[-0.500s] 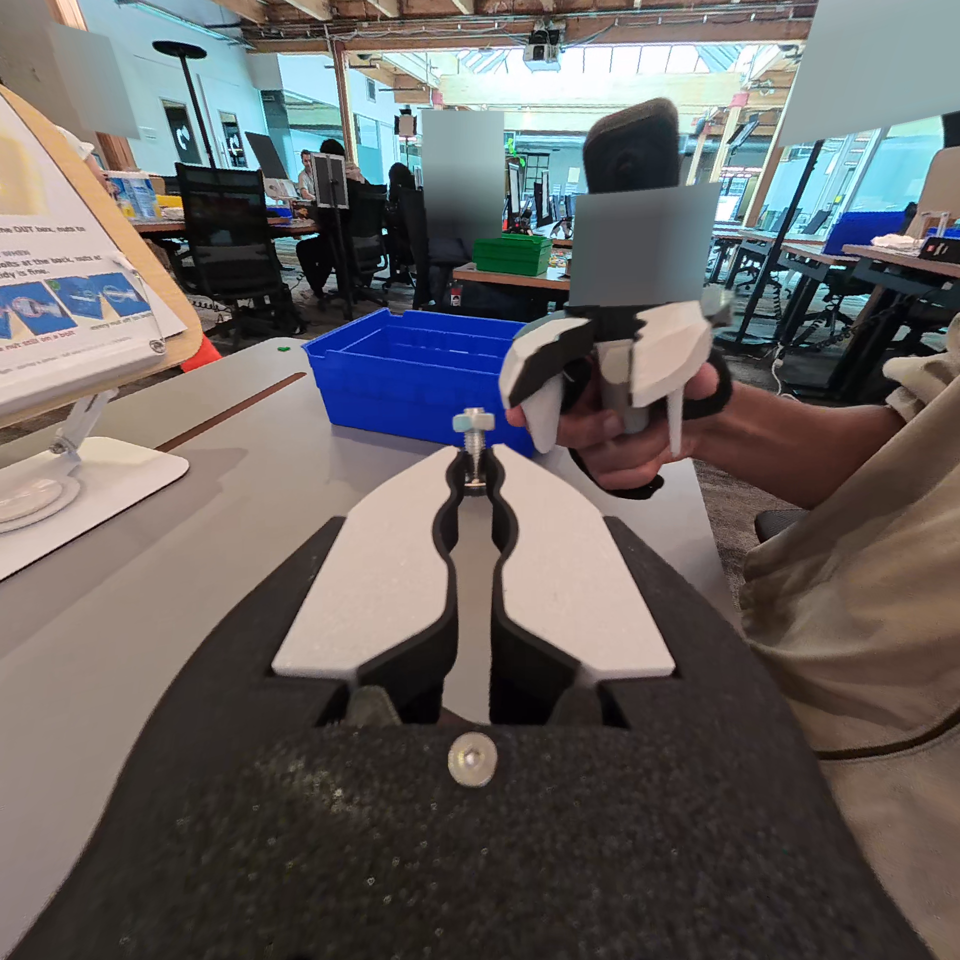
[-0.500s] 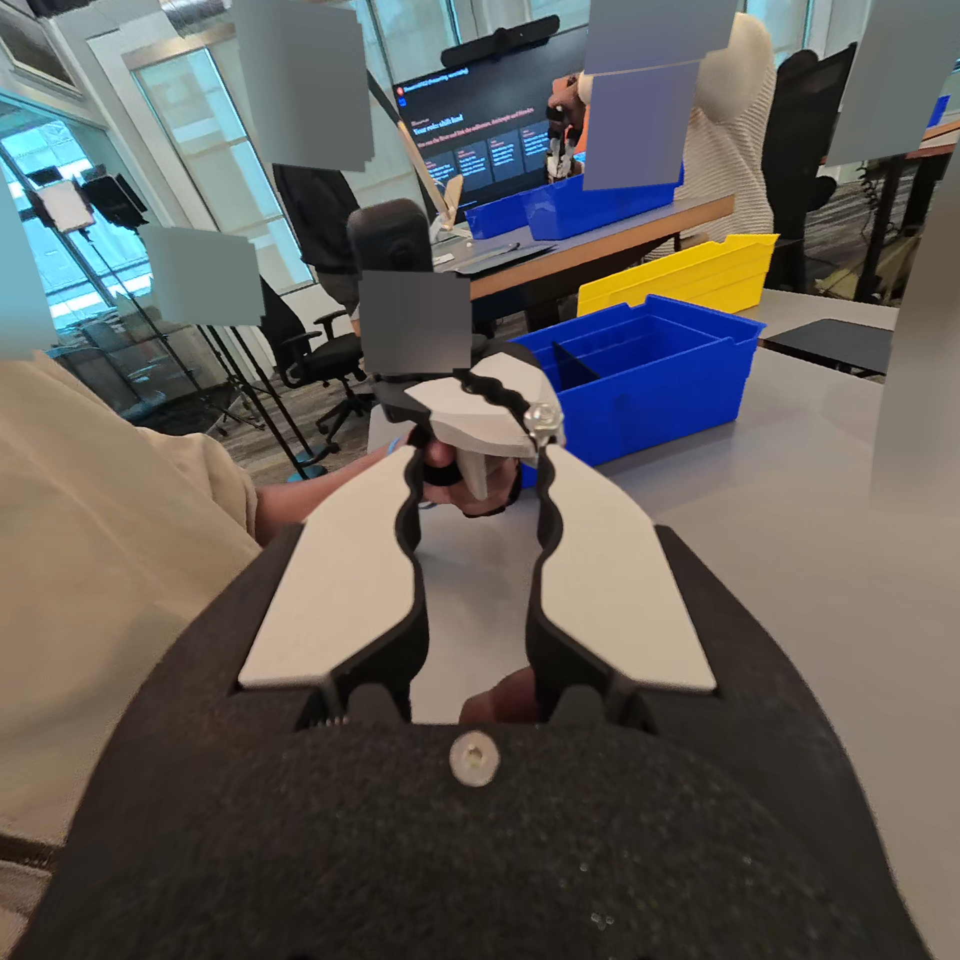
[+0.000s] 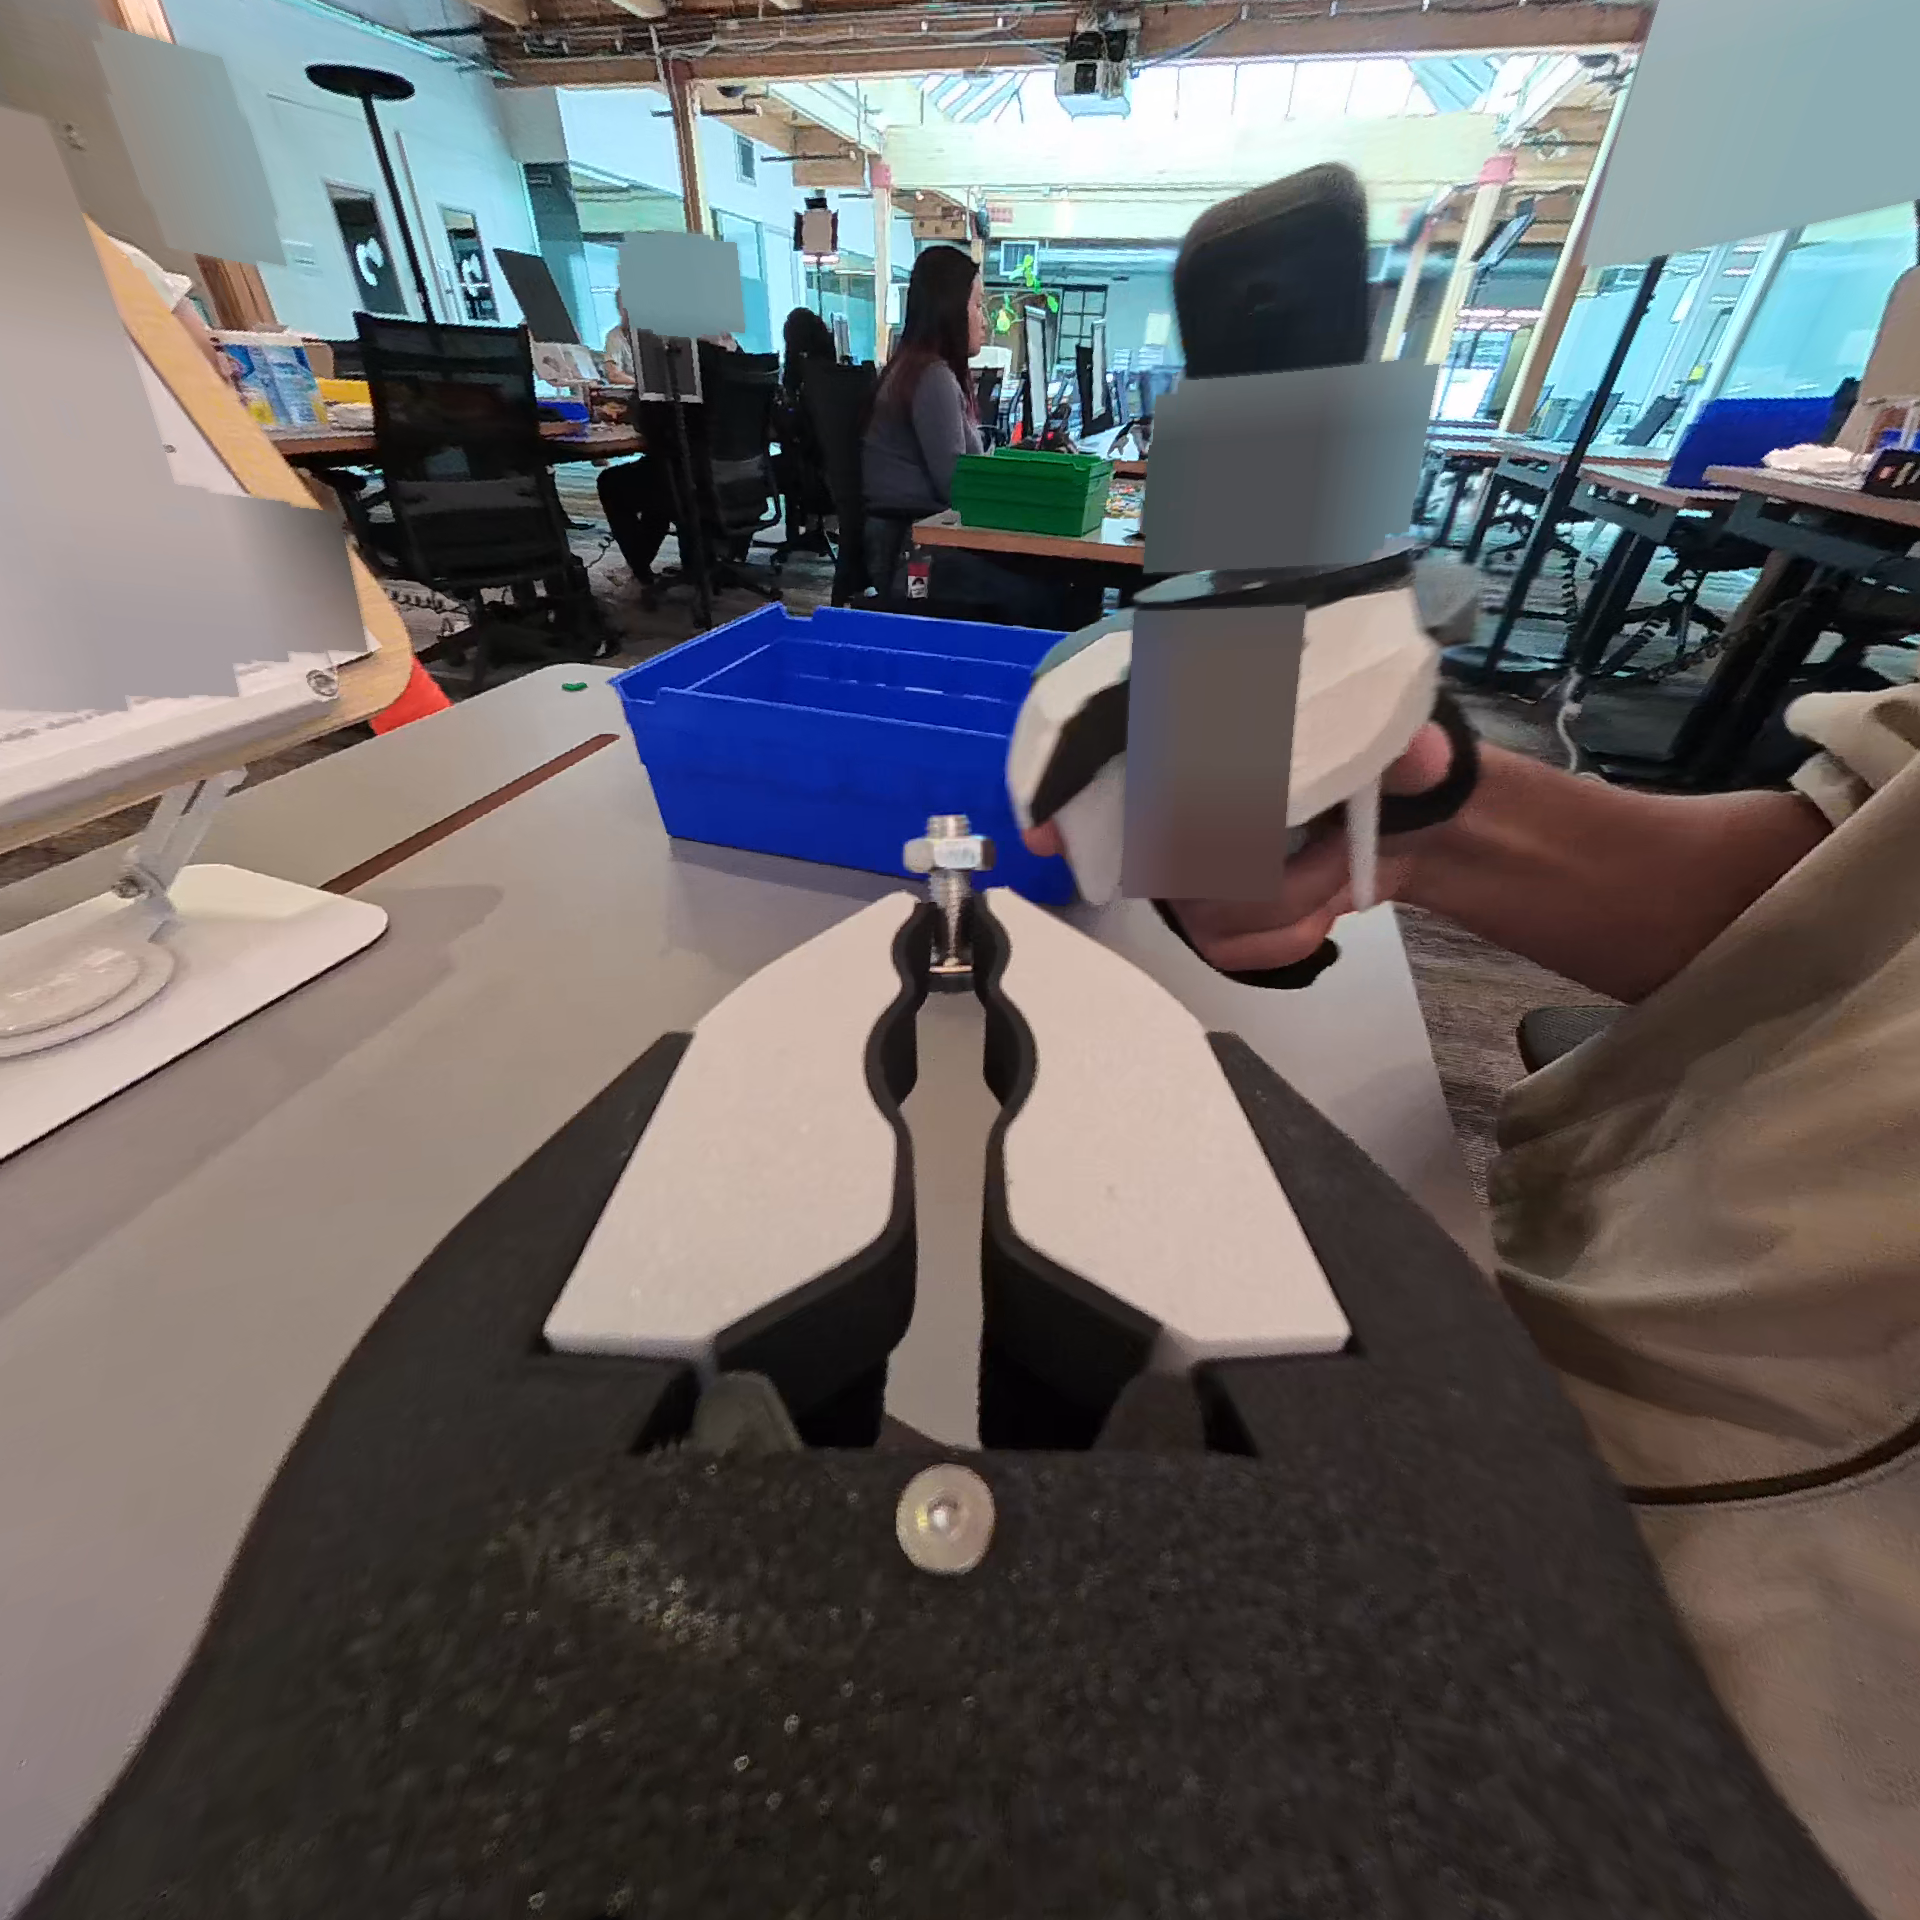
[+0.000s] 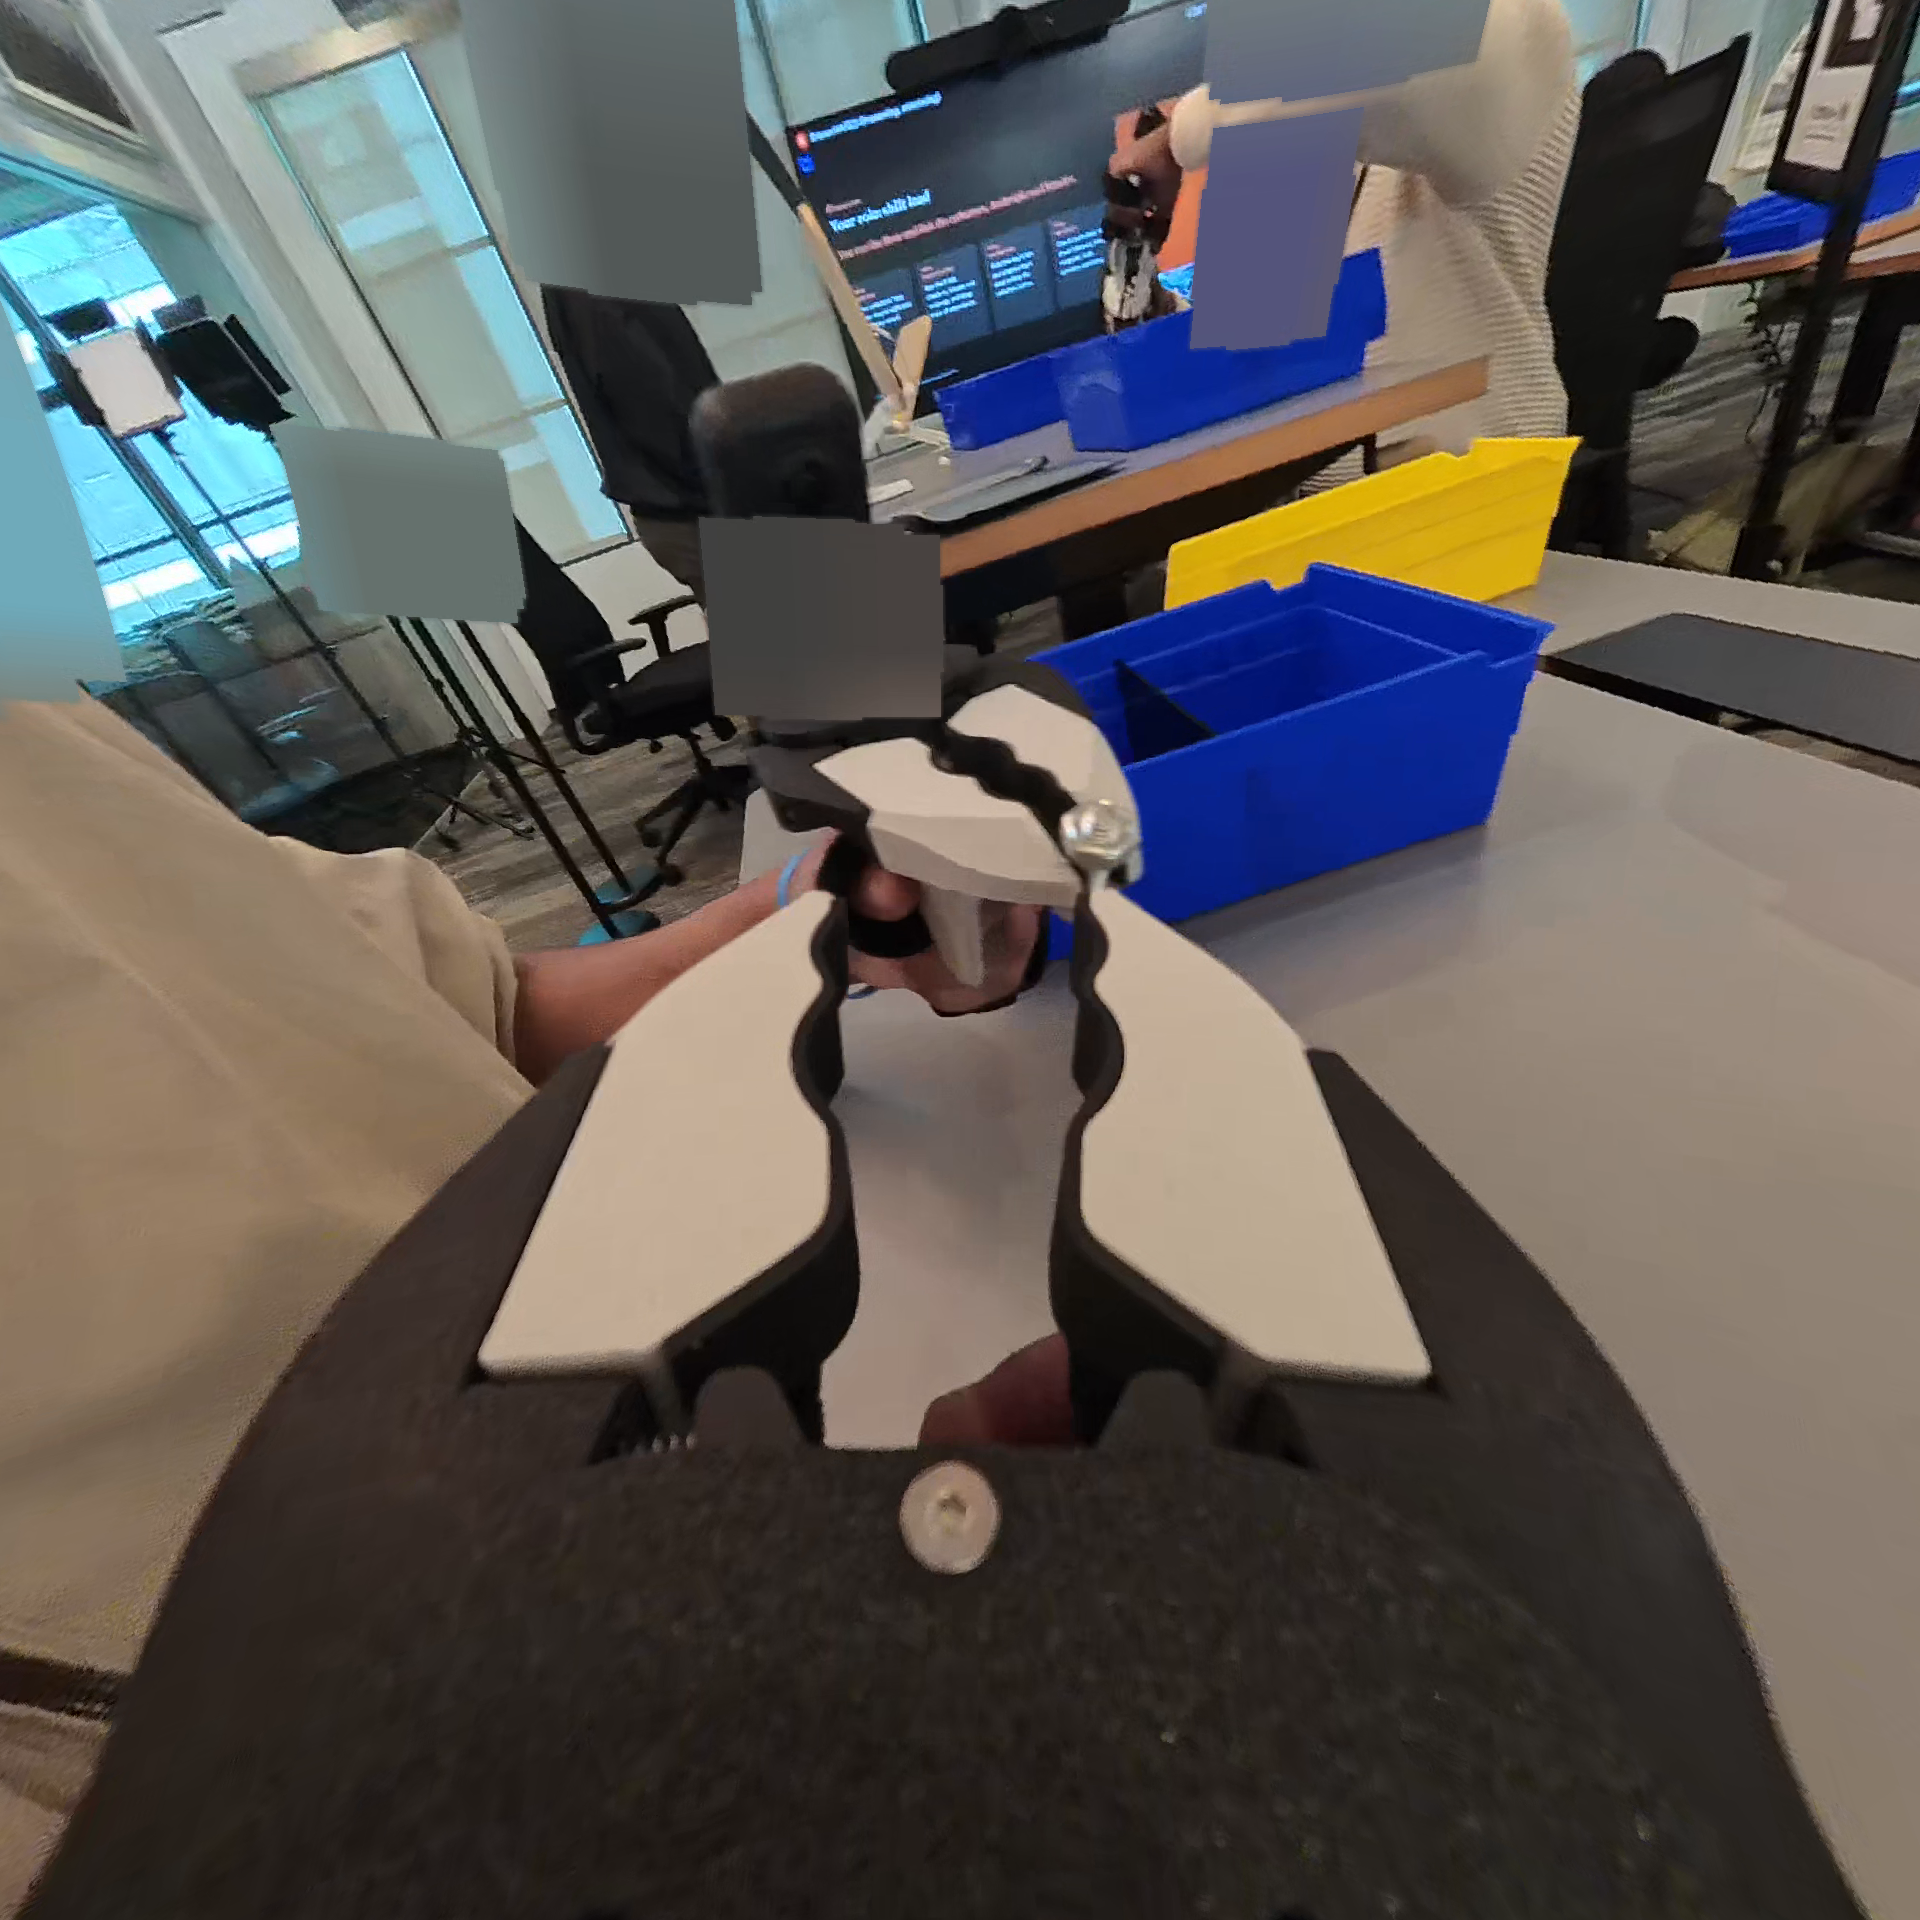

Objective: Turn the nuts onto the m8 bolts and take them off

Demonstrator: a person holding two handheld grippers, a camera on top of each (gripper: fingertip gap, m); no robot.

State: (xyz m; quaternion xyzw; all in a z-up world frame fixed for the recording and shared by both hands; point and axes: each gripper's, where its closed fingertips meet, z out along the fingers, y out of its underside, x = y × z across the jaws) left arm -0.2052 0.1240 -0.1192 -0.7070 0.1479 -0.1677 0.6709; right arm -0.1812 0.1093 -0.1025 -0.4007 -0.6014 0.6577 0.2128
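- Writing shows on a dark screen far beyond the right gripper and on a tilted instruction card to the left of the left gripper; much of the card is blurred over.
- One bolt and one nut are in view. The bolt stands upright, pinched at its lower part between the tips of the left gripper, whose fingers are drawn in tight around it. The nut sits threaded near the top, with a little thread showing above.
- The right gripper holds nothing; its fingers are spread wide. In its own view the right fingertip sits just below the nut (contact cannot be made out).
- In the left wrist view the right gripper hangs just to the right of the nut, apart from it.
- One blue bin stands on the grey table just beyond the bolt, with a dark divider inside.
- One yellow bin lies behind the blue one, and more blue bins sit on the far desk.
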